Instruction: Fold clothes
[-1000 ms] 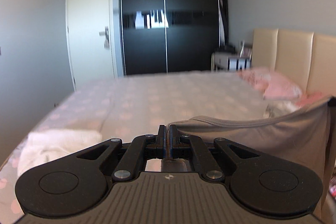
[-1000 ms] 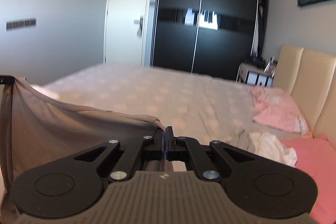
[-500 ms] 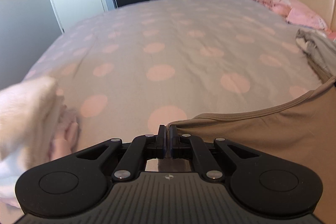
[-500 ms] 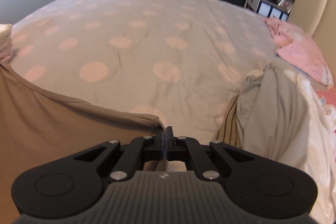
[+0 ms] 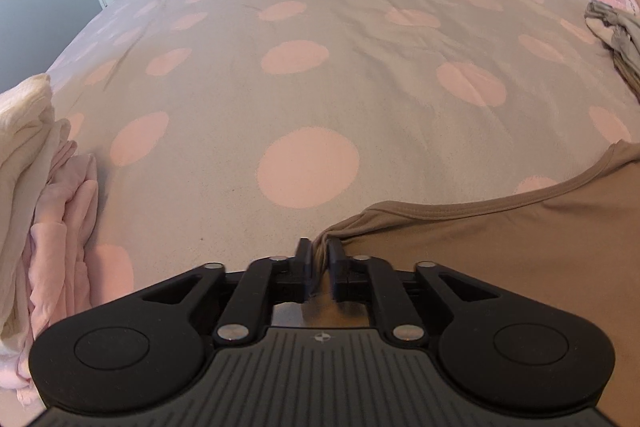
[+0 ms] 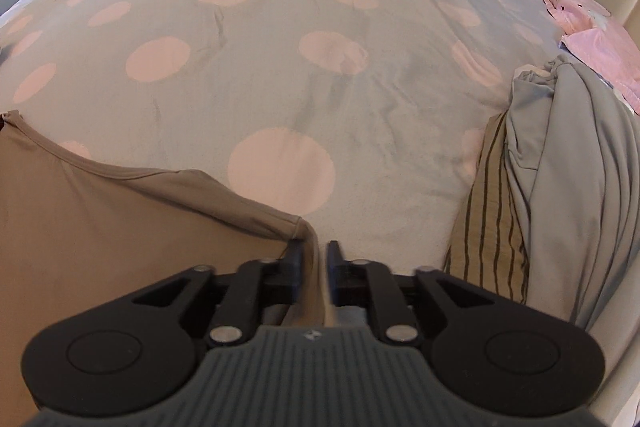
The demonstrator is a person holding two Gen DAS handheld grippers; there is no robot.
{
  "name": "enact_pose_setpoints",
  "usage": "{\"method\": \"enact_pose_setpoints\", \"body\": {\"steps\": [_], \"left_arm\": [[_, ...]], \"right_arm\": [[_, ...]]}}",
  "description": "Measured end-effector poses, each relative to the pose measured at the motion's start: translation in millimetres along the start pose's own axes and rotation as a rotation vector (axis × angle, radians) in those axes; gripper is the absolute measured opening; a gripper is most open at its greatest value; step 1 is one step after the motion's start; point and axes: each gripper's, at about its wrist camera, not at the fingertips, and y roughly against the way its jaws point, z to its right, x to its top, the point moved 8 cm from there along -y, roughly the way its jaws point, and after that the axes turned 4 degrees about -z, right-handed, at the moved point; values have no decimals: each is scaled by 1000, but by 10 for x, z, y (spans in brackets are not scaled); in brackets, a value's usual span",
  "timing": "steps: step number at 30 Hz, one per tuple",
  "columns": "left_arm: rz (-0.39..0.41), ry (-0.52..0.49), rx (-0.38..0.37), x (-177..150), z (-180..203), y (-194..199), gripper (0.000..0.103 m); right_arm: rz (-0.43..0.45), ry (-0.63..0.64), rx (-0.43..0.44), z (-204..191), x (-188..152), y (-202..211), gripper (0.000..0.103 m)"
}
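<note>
A tan garment lies flat on the polka-dot bedspread, its hemmed edge stretched between the two grippers. In the left wrist view one corner sits bunched between the parted fingers of my left gripper, low over the bed. The right wrist view shows the tan garment spreading left, with its other corner lying loose between the parted fingers of my right gripper. Both jaws stand a little apart and are not pinching the cloth.
A stack of folded white and pink clothes lies at the left edge of the bed. A heap of grey and striped clothes lies at the right, with pink pillows beyond. The bedspread's middle is bare.
Both grippers came down from holding the garment up in the air to the bed. Their jaws, shut half a second ago, have now parted, and the garment rests on the bedspread.
</note>
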Motion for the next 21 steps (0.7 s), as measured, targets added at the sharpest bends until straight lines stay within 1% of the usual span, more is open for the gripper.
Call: {"method": "enact_pose_setpoints", "body": {"steps": [1, 2, 3, 4, 8, 9, 10, 12, 16, 18, 21], "left_arm": [[6, 16, -11, 12, -23, 33, 28], [21, 33, -10, 20, -54, 103, 32], [36, 49, -10, 27, -86, 174, 39], [53, 62, -7, 40, -121, 259, 42], [97, 99, -10, 15, -209, 600, 43], [106, 104, -10, -5, -216, 677, 43], [115, 107, -11, -25, -220, 753, 43], [125, 118, -14, -61, -226, 887, 43], [135, 166, -8, -127, -254, 1129, 43], [150, 198, -5, -139, -278, 1264, 43], [187, 249, -20, -159, -291, 1488, 43]], "right_arm": [[11, -7, 6, 18, 4, 63, 39], [23, -13, 17, 43, 7, 155, 40], [33, -18, 21, 73, 0, 247, 41], [44, -22, 23, 104, -9, 338, 43], [56, -64, 1, 288, -169, 656, 46], [37, -76, 9, 313, -256, 653, 46], [14, -90, 19, 333, -352, 636, 42], [-31, -116, 40, 373, -543, 603, 39], [-123, -169, 81, 451, -925, 542, 39], [-155, -125, 26, 430, -1058, 472, 37], [-167, -30, -63, 423, -1191, 450, 36]]}}
